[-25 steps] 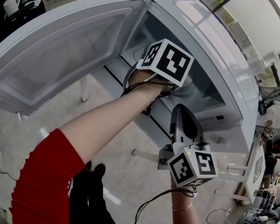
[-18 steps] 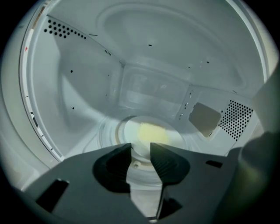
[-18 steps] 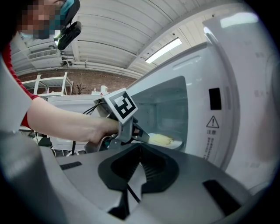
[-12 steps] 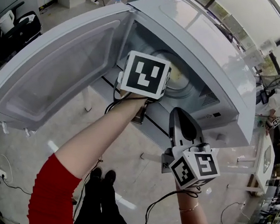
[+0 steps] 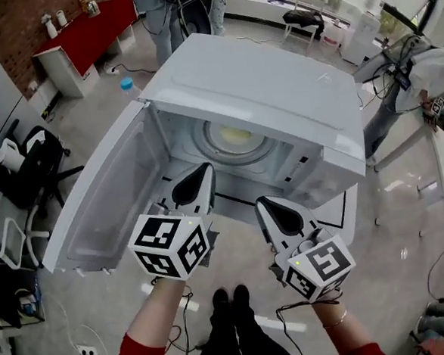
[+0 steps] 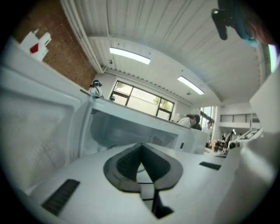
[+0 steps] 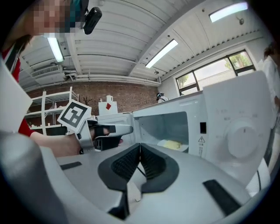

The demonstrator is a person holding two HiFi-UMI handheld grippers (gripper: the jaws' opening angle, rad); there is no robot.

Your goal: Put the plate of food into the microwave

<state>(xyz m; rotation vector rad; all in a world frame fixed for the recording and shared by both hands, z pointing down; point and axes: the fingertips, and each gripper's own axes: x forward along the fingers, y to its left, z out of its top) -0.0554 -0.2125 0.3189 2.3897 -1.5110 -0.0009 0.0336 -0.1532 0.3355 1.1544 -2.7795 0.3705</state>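
**Plate of food (image 5: pixel 234 136) lies inside the open microwave (image 5: pixel 276 78); both grippers are closed and empty in front of it**

Head view: Seen from steeply above, the white microwave stands with its door (image 5: pixel 106 204) swung wide to the left. The plate of food, something pale yellow on a white plate, lies deep in the cavity, well beyond the fingertips of both grippers. The left gripper (image 5: pixel 204 167) points at the lower left of the opening, its tips near the front edge. The right gripper (image 5: pixel 262 202) is beside it to the right, its tips just outside the front edge and farther from the plate. Neither gripper touches the plate.

Left gripper view: The jaws have just been closing. The dark pads now meet along a thin line, with nothing between them. Past the tips is the grey cavity, with the inside of the door to the left. The plate cannot be made out here.

Right gripper view: The pads are pressed together and hold nothing. The plate of food lies ahead of the fingertips and slightly to their right, inside the lit cavity and well apart from them. To the left of the tips, the left gripper and its marker cube (image 7: pixel 74 114) point toward the opening.
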